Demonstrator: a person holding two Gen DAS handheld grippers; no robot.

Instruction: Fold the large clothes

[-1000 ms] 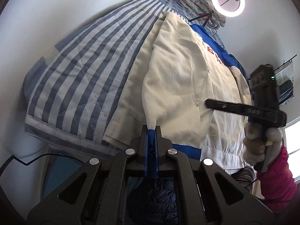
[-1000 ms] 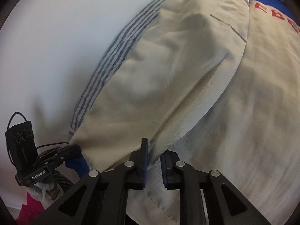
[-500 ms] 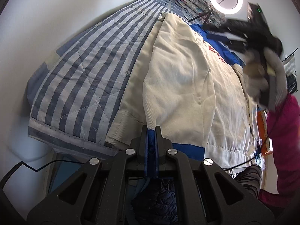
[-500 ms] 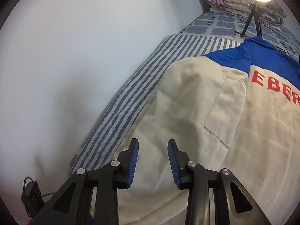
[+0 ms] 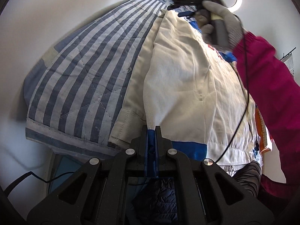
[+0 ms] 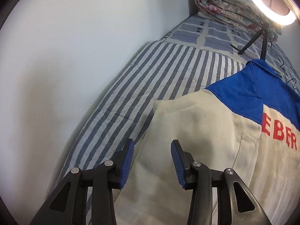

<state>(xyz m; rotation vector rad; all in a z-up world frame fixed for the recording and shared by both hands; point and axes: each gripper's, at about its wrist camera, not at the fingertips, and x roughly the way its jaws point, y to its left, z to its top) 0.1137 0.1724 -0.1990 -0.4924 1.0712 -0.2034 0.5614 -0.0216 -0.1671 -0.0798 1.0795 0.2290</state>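
The cream jacket (image 5: 183, 86) lies on the striped quilt (image 5: 84, 78), its hem at the near edge clenched in the left gripper (image 5: 151, 136). The right gripper (image 6: 152, 161), released wide, hovers above the jacket's far shoulder.

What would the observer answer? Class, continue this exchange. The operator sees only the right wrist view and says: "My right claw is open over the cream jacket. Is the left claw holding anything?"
Observer: Yes. The left claw is shut on a fold of the jacket, by the near edge of the striped quilt.
Operator: What does the jacket's lower end look like?
Observer: A blue band shows there, just right of the left claw.
Operator: Is anything on the jacket's other side?
Observer: An orange item lies at its right edge, partly hidden by the magenta sleeve.
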